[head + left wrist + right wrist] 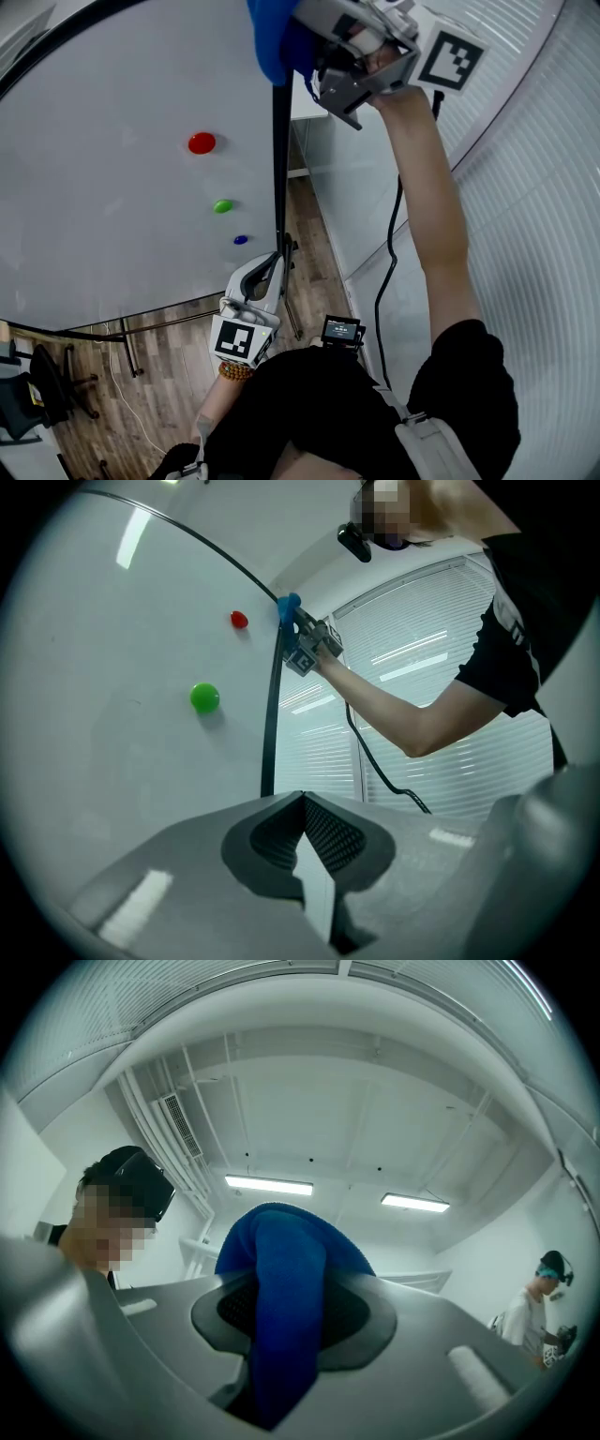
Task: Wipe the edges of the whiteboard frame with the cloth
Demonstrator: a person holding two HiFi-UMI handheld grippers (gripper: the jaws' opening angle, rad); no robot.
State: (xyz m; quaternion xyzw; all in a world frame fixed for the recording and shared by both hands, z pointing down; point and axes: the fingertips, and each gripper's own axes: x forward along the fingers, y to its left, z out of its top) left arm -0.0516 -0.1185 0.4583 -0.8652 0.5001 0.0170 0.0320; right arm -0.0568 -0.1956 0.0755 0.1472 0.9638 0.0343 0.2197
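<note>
The whiteboard [112, 187] fills the left of the head view, with its black frame edge [279, 159] running down its right side. My right gripper [302, 49] is raised at the top of that edge, shut on a blue cloth [272, 37] that touches the frame's upper corner. In the right gripper view the cloth [281, 1288] bulges out between the jaws. My left gripper [267, 269] sits at the lower end of the frame edge [272, 714], jaws together, nothing seen between them. From the left gripper view the cloth [289, 605] shows at the upper corner.
Red [202, 142], green [222, 205] and blue [241, 240] magnets stick to the board. A wall of white blinds [525, 187] stands close on the right. A black cable [384, 272] hangs from the right gripper. An office chair [47, 384] is at lower left. Another person [544, 1307] stands far off.
</note>
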